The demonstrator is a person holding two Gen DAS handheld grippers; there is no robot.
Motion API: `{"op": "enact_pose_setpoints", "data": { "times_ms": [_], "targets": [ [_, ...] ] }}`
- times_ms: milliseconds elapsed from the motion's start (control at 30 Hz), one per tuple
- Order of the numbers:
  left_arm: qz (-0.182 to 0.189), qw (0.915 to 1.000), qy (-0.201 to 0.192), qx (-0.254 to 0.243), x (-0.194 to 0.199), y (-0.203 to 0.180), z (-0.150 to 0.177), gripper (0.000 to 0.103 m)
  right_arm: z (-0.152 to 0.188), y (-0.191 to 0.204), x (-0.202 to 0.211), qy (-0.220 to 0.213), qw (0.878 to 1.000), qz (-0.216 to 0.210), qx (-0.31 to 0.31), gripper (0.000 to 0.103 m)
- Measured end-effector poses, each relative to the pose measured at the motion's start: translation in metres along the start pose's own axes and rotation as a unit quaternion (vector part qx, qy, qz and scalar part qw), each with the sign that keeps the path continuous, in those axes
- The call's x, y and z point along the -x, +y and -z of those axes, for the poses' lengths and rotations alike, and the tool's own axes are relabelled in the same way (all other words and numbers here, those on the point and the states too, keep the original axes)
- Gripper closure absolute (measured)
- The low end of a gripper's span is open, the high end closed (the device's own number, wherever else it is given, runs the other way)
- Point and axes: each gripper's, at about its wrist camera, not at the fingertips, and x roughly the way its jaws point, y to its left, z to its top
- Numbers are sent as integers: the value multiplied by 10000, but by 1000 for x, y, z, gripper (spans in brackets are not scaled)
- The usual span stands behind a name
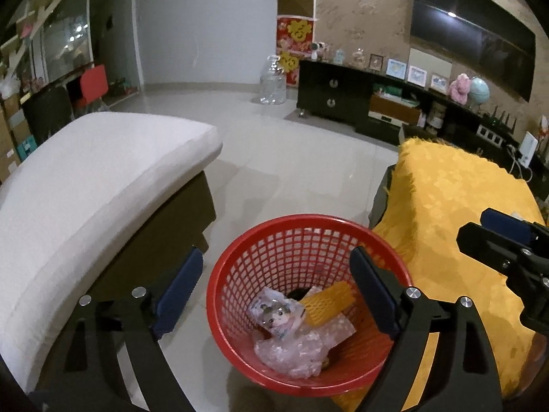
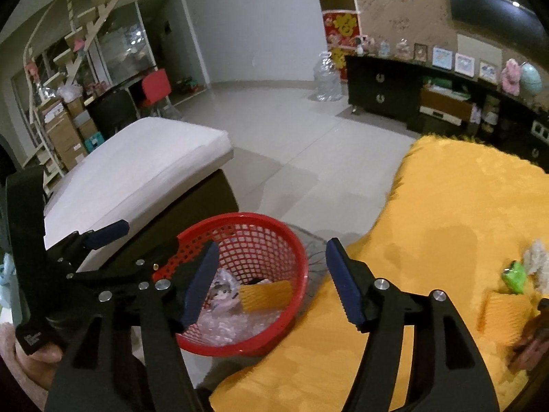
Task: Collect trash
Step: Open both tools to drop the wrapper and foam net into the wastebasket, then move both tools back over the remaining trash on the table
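Closest in, both claws are spread with nothing between the pads. The left gripper [image 1: 276, 295] hangs right over the red basket [image 1: 240, 274], its fingers straddling the rim, and the right gripper [image 2: 271, 281] sits just beside it, half over the basket and half over the yellow blanket [image 2: 446, 223]. My guess is both are parked above the opening so whatever they let go of lands inside instead of on the tiles.

The trash is down in the basket bottom: a yellow foam net [image 1: 329, 304], a crumpled clear plastic bag [image 1: 291, 346] and a printed wrapper [image 1: 274, 312] lying on top of it. So that lot looks collected.

Not done though, I'd say. Off to the right on the blanket there's more stuff: something green [image 2: 513, 276], a pale fluffy scrap [image 2: 537, 257] next to it, and what might be another yellow net [image 2: 504, 309], all too blurry to call for sure. Probably the next targets, and the right claw is nearer to them.

The basket stands on the floor between the blanket and the white cushion [image 1: 85, 189], handy for both hands. Further back are the bare tiles, then the black cabinet [image 1: 329, 92] along the wall.
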Motion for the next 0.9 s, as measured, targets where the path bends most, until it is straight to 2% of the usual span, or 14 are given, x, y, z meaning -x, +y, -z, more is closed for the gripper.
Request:
{"op": "enact_pose_setpoints", "data": {
  "times_ms": [333, 900],
  "targets": [
    [243, 9993, -163, -253, 10, -28, -2, 19, 14, -28, 40, -344, 9970, 687, 31, 33],
    [587, 9962, -274, -577, 20, -69, 4, 19, 52, -100, 88, -482, 9834, 1596, -721, 33]
  ]
}}
